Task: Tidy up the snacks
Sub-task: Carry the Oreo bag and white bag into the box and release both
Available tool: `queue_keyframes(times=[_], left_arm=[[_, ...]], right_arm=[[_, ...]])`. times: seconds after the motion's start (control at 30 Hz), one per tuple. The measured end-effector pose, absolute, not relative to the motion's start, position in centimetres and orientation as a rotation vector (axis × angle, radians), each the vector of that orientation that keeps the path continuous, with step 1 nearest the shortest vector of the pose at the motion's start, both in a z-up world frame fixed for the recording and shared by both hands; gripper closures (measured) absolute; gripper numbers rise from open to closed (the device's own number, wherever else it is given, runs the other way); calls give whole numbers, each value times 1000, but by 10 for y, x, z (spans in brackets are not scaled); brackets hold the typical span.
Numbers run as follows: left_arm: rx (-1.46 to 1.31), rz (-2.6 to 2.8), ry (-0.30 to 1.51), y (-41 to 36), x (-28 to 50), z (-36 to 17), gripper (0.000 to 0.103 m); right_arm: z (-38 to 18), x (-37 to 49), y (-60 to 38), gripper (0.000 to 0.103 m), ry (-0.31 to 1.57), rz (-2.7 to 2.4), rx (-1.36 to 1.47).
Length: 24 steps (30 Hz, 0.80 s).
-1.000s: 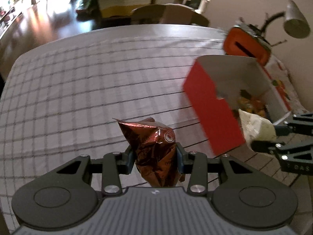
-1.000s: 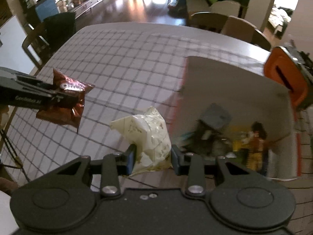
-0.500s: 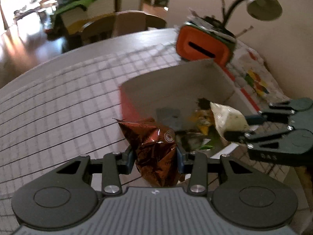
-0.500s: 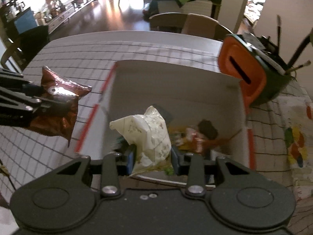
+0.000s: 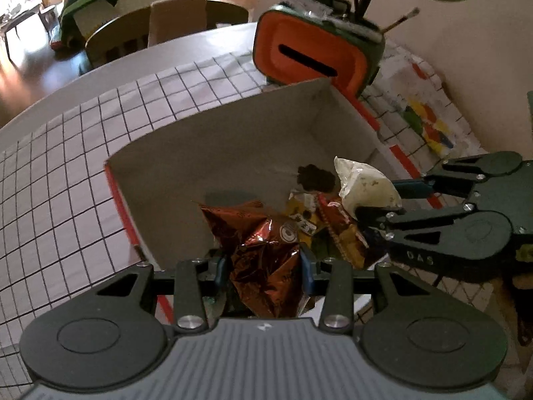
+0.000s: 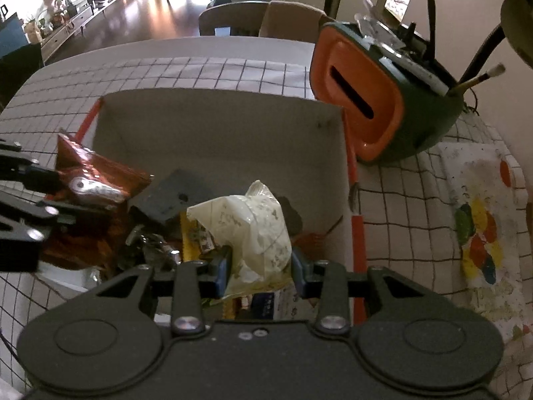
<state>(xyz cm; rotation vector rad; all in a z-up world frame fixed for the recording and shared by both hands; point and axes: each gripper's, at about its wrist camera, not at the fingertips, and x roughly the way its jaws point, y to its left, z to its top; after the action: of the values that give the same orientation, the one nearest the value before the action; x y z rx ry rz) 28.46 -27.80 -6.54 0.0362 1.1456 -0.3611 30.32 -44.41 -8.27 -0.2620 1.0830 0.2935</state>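
Note:
My left gripper (image 5: pixel 265 266) is shut on a crinkled red-brown foil snack bag (image 5: pixel 263 246) and holds it over the near left part of an open cardboard box (image 5: pixel 206 143) with red outer sides. My right gripper (image 6: pixel 260 266) is shut on a pale cream snack bag (image 6: pixel 253 230) and holds it over the near right part of the same box (image 6: pixel 216 123). Several snack packs (image 5: pixel 316 220) lie in the box below. Each gripper shows in the other's view: the right one (image 5: pixel 379 203) and the left one (image 6: pixel 63 200).
An orange and green holder (image 6: pixel 369 100) with brushes and pens stands just behind the box on the right. A paint-stained cloth (image 6: pixel 479 220) lies to the right. The checked tablecloth (image 5: pixel 66 153) stretches left. Chairs (image 5: pixel 140 33) stand beyond the far edge.
Both grippers moved with their bags from beside the box to above its open top. The box now lies below both bags.

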Motion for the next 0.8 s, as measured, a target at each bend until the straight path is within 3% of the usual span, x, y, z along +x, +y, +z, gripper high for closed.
queue_keyframes(times=[0.5, 0.67, 0.8], left_arm=[[84, -309, 1217, -291, 288, -103, 60], [88, -304, 1177, -286, 281, -95, 45], [88, -313, 1139, -282, 273, -83, 41]], right_arm=[[-98, 299, -459, 65, 1105, 339, -171], [-90, 290, -468, 63, 1083, 345, -123], [-81, 282, -470, 61, 1060, 355, -87]])
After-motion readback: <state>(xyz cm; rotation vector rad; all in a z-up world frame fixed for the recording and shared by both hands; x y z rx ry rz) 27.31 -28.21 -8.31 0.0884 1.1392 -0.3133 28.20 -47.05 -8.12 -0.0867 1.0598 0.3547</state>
